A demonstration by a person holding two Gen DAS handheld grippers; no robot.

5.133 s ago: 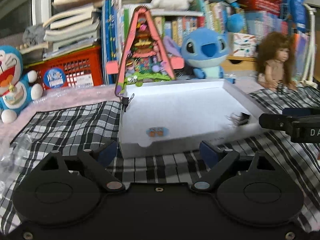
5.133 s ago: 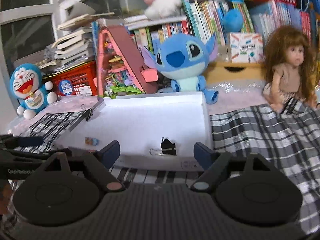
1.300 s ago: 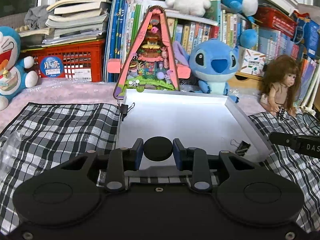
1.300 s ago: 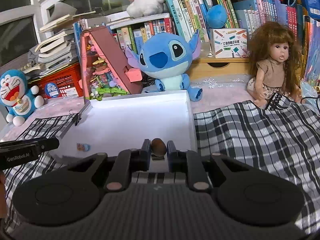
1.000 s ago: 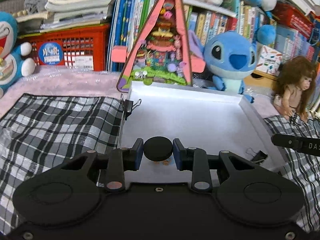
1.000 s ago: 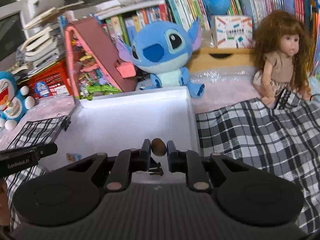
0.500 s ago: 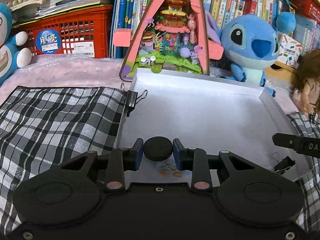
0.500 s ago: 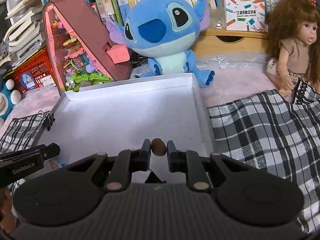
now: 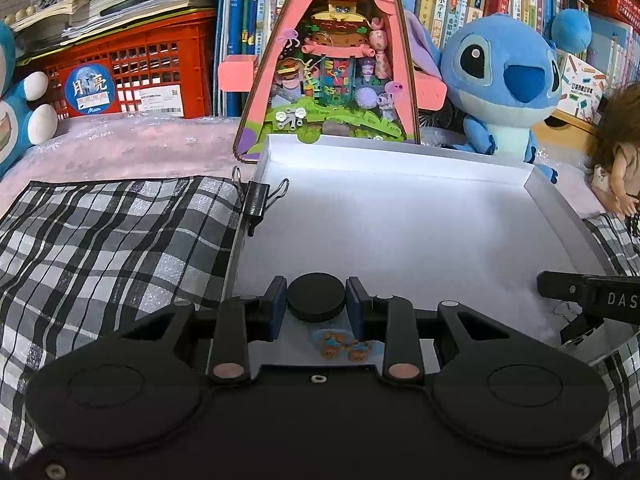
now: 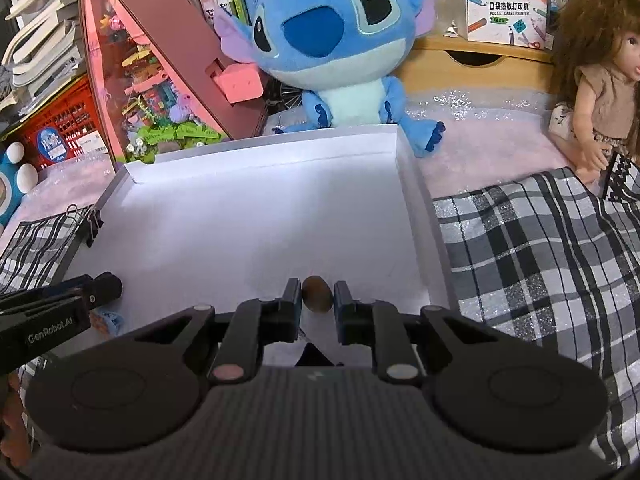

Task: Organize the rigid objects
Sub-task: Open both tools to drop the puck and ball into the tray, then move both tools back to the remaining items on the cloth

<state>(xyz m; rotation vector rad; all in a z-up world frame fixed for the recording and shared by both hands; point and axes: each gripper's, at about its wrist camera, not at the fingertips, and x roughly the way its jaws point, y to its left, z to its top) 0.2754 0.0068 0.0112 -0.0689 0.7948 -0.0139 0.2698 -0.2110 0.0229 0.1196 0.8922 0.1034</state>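
Observation:
A shallow white tray (image 9: 400, 152) (image 10: 416, 184) lies on the checked cloth. My left gripper (image 9: 316, 300) is shut on a flat black disc (image 9: 316, 297), held over the tray's near left part. Just below it a small blue and orange piece (image 9: 344, 346) lies on the tray floor. My right gripper (image 10: 317, 300) is shut on a small brown oval piece (image 10: 317, 298), over the tray's near right part. The left gripper's tip (image 10: 80, 288) shows at the lower left of the right wrist view, and the blue piece (image 10: 108, 320) lies beside it.
A black binder clip (image 9: 256, 200) (image 10: 90, 220) grips the tray's left wall and another (image 9: 580, 326) sits at its near right corner. Behind the tray stand a pink triangular toy house (image 9: 340, 60), a blue plush (image 9: 504, 76), a doll (image 10: 600, 80), a red crate (image 9: 132, 68) and books.
Both grippers have come forward and lower over the tray, each keeping its piece. The tray looks nearer and larger in both views.

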